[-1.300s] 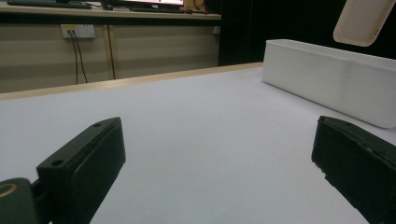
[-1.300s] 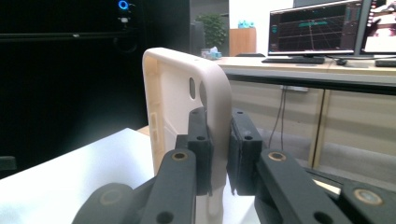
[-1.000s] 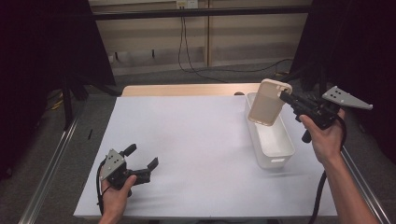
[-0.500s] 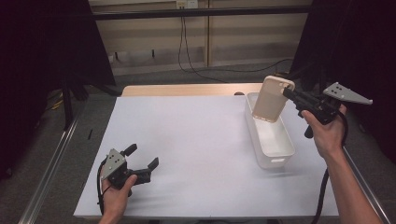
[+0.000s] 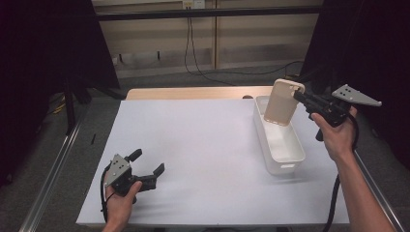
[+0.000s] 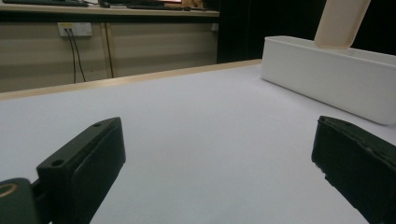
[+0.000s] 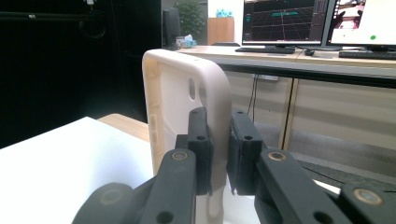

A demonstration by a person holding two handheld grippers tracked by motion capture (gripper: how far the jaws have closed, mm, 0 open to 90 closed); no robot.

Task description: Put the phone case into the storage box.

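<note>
A beige phone case (image 5: 282,102) hangs upright over the far end of the white rectangular bin (image 5: 279,135), pinched at its right edge by my right gripper (image 5: 300,98). In the right gripper view both black pads (image 7: 200,140) press on the rim of the phone case (image 7: 187,107). My left gripper (image 5: 146,162) rests low on the white table cover at the near left, open, with nothing between its fingers (image 6: 88,163). From the left gripper view the bin (image 6: 327,74) stands far right with the phone case (image 6: 341,23) above it.
The white table cover (image 5: 203,145) spans the table, with a strip of bare wood (image 5: 193,93) along the far edge. A metal rail (image 5: 53,164) runs along the left side. Monitors (image 7: 317,23) stand on a desk beyond the table.
My right hand has carried the phone case a little further right and slightly down over the bin. The left gripper has stayed put.
</note>
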